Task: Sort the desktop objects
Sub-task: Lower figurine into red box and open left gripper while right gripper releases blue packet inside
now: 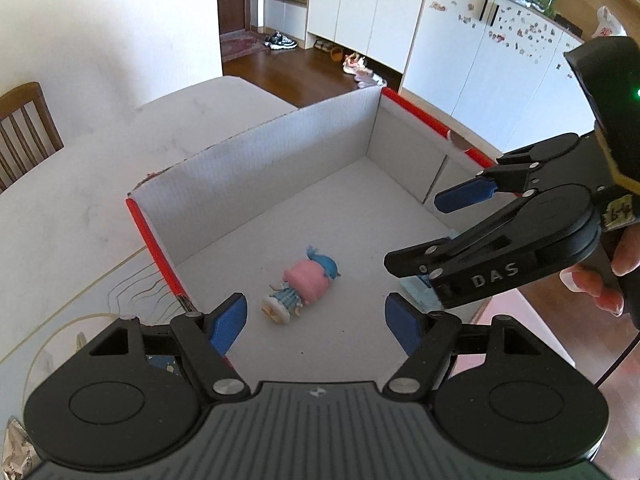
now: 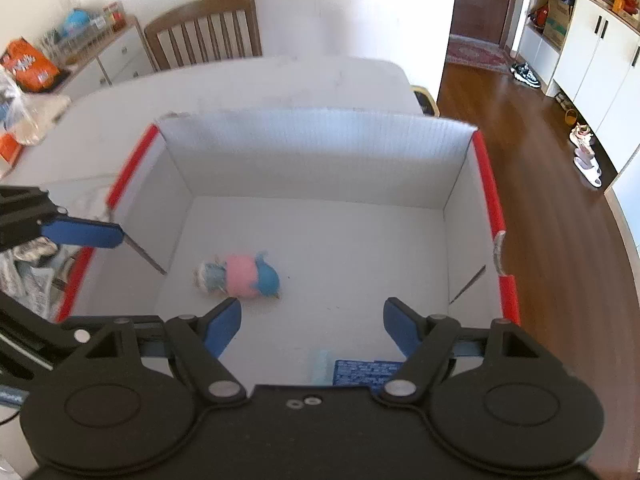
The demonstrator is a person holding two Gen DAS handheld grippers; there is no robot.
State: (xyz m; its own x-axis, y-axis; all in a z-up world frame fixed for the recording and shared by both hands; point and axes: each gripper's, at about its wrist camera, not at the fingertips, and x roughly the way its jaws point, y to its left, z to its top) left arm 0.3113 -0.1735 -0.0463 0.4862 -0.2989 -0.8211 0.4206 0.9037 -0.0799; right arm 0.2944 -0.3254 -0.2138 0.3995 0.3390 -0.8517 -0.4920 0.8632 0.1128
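Observation:
A small doll [image 1: 300, 288] with a pink body and blue hat lies on its side on the floor of a white cardboard box [image 1: 256, 148] with red rims. My left gripper [image 1: 316, 324] hovers open over the box's near edge, just short of the doll, holding nothing. My right gripper [image 1: 416, 232] reaches in from the right, open, above a pale blue packet [image 1: 418, 298]. In the right wrist view the doll [image 2: 240, 274] lies just ahead of my open right gripper [image 2: 312, 328]. A blue printed packet [image 2: 360, 372] and a pale blue one [image 2: 320, 366] lie beneath it in the box [image 2: 320, 152]. One blue finger [image 2: 80, 234] of my left gripper shows at the left.
The box stands on a white table [image 1: 80, 200] whose right edge drops to a wooden floor [image 2: 540, 200]. A wooden chair [image 2: 204, 32] stands at the far side. Crumpled newspaper [image 2: 32, 276] and snack bags [image 2: 28, 68] lie left of the box. A hand [image 1: 600, 288] holds the right gripper.

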